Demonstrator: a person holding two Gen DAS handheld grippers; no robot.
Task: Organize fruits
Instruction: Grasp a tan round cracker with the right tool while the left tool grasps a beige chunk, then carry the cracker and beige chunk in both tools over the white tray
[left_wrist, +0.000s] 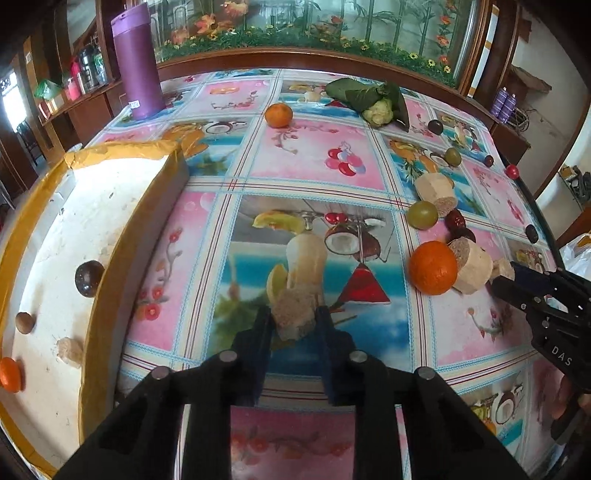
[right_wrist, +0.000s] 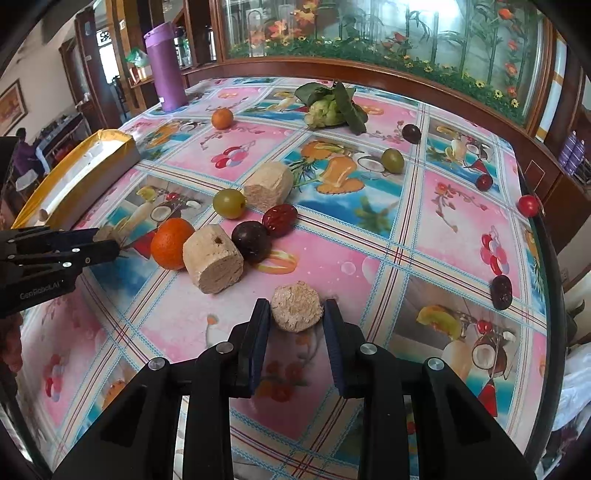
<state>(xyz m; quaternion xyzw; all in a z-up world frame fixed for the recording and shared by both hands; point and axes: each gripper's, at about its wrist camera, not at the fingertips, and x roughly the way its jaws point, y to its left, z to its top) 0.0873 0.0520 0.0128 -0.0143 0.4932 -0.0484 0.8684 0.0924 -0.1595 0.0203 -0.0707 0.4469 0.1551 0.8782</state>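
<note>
My left gripper (left_wrist: 293, 321) is shut on a tan cut fruit chunk (left_wrist: 295, 314) and holds it over the tablecloth, right of the white tray (left_wrist: 110, 258). It also shows in the right wrist view (right_wrist: 110, 243). The tray holds a dark plum (left_wrist: 88, 277), a brown nut (left_wrist: 25, 322), a tan piece (left_wrist: 70, 350) and an orange (left_wrist: 10, 373). My right gripper (right_wrist: 297, 314) is around a round tan slice (right_wrist: 296, 311), jaws at its sides. An orange (right_wrist: 170, 242), a tan cylinder (right_wrist: 213, 260), a dark plum (right_wrist: 252, 240), a red date (right_wrist: 279, 219) and a green grape (right_wrist: 229, 202) cluster ahead.
A purple bottle (left_wrist: 138, 62) stands at the far left. A leafy cauliflower (right_wrist: 330, 105), another orange (right_wrist: 222, 118), a second tan cylinder (right_wrist: 269, 185) and scattered small fruits (right_wrist: 527, 205) lie farther off. The table's right edge (right_wrist: 546, 258) is close.
</note>
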